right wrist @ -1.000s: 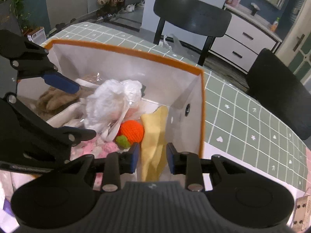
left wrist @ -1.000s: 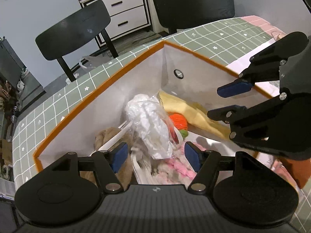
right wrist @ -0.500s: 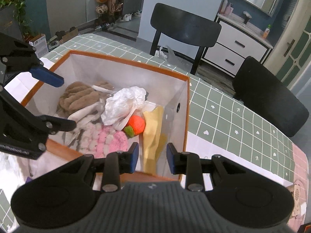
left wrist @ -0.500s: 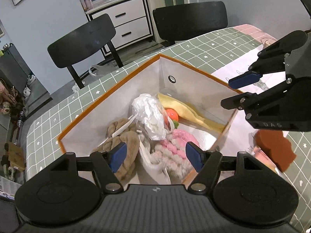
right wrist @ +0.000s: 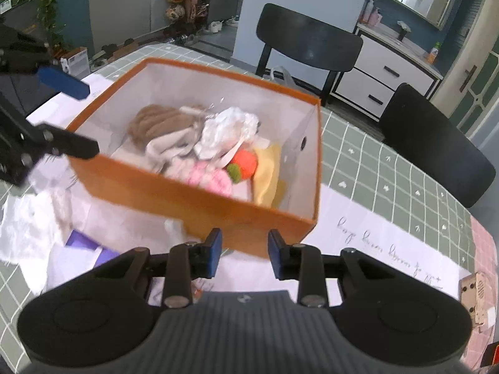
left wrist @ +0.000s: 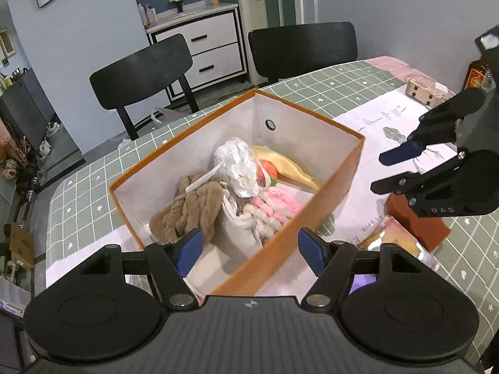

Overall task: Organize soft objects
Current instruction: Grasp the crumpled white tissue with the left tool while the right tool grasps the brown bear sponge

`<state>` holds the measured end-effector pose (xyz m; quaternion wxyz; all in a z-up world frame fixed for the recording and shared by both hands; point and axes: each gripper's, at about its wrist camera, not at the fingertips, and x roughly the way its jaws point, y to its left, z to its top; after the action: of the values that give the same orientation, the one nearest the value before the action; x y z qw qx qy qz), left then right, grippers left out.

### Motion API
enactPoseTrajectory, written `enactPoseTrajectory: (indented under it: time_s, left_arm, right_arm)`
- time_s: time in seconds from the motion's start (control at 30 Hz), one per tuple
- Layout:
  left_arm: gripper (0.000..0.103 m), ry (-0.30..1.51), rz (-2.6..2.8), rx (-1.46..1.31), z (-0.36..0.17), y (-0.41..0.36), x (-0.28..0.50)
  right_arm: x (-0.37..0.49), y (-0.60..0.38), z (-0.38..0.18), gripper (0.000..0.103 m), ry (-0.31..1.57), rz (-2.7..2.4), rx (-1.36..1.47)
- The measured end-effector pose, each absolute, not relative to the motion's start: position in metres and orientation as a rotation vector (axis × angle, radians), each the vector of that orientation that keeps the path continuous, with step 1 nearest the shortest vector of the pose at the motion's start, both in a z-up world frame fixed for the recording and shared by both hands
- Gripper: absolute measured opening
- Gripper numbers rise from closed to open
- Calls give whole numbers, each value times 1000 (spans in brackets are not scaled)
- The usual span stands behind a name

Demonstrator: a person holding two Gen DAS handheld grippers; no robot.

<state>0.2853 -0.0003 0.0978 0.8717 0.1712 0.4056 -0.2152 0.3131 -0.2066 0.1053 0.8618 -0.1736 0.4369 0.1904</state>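
both grippers hang above the table, tilted down at the orange cardboard box [left wrist: 315,212]. the left gripper [left wrist: 249,251] gapes wide and empty; the right gripper [right wrist: 244,253] is partly open, empty too. the box holds a brown knitted bundle [left wrist: 190,208], white crumpled plastic bag [left wrist: 238,166], pink knit piece [left wrist: 277,201], orange crochet ball [right wrist: 245,161] and yellow cloth [right wrist: 266,176], all just beyond the fingertips.

You pull both grippers, left gripper [left wrist: 249,251] and right gripper [right wrist: 244,254], up and out of the orange box [left wrist: 290,233]. Box now sits farther below. Both jaws empty, parted.

Orange box [left wrist: 315,193] with white inside, green grid-patterned tablecloth [left wrist: 336,85], brown plush [left wrist: 190,208], pink knit [left wrist: 277,201]
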Motion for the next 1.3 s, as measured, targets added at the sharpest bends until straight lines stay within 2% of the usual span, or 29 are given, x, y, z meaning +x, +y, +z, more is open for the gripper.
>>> enactPoseTrajectory:
  time_s: [0.4,0.63,0.77,1.23,1.27,1.3]
  left_arm:
    - [82,823,-461,299,71,39,236]
    - [82,841,-469,282,37,62,203]
    - [82,859,-463,273,17,78,180]
    - [86,849,-432,282,-26,90,144]
    - [87,848,-419,287,-29,90,144]
    - [87,845,-411,288,-31,91,145]
  right_arm:
    - [262,-218,64,32,957,459,-338]
    - [230,-229,49,32,959,495,-325]
    - [207,-240,43,39,959,515,-323]
    - [164,-267,26,40,942,543,-186]
    - [163,-267,27,43,936,538,-184]
    - [162,-267,27,51,927,532,-183]
